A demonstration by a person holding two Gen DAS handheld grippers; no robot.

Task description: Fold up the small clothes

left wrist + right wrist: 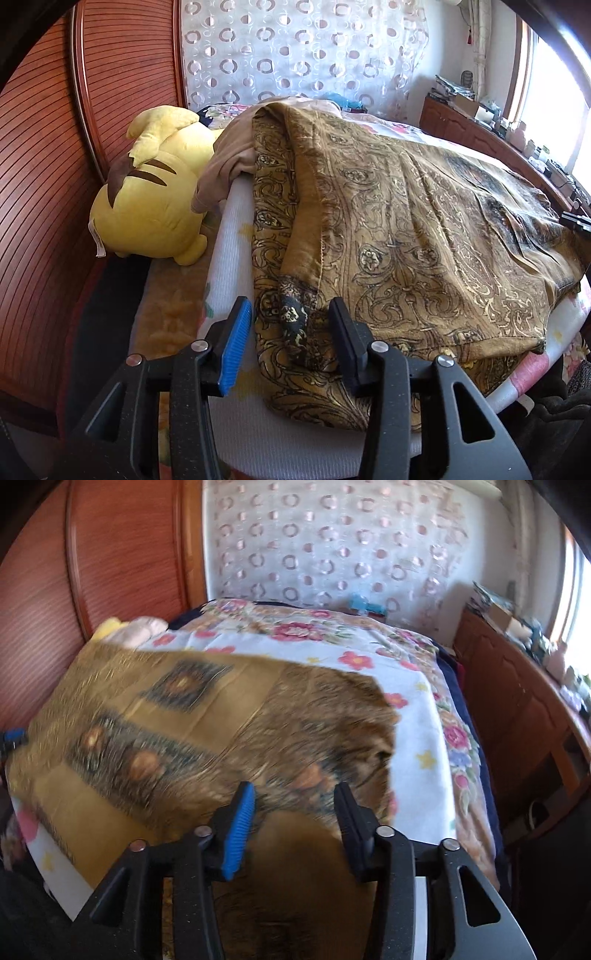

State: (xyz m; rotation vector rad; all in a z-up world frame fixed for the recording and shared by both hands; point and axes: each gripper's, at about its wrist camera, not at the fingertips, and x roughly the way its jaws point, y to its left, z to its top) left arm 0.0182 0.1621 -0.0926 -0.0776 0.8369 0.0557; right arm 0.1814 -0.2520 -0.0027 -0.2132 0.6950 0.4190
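Observation:
A golden-brown cloth with black paisley print point(413, 236) lies spread on the bed, its left edge folded over in a long ridge. My left gripper point(291, 314) is open, its fingers on either side of the near end of that ridge. The same cloth shows blurred in the right wrist view point(177, 716). My right gripper point(295, 797) is open above its near right edge, with cloth between and under the fingers. The tip of the right gripper shows at the right edge of the left wrist view point(576, 221).
The bed has a white floral sheet point(417, 716). A yellow plush toy point(155, 192) and a beige garment point(232, 158) lie at the head by the wooden headboard point(48, 177). A wooden cabinet point(517, 701) with clutter stands at the right under the window.

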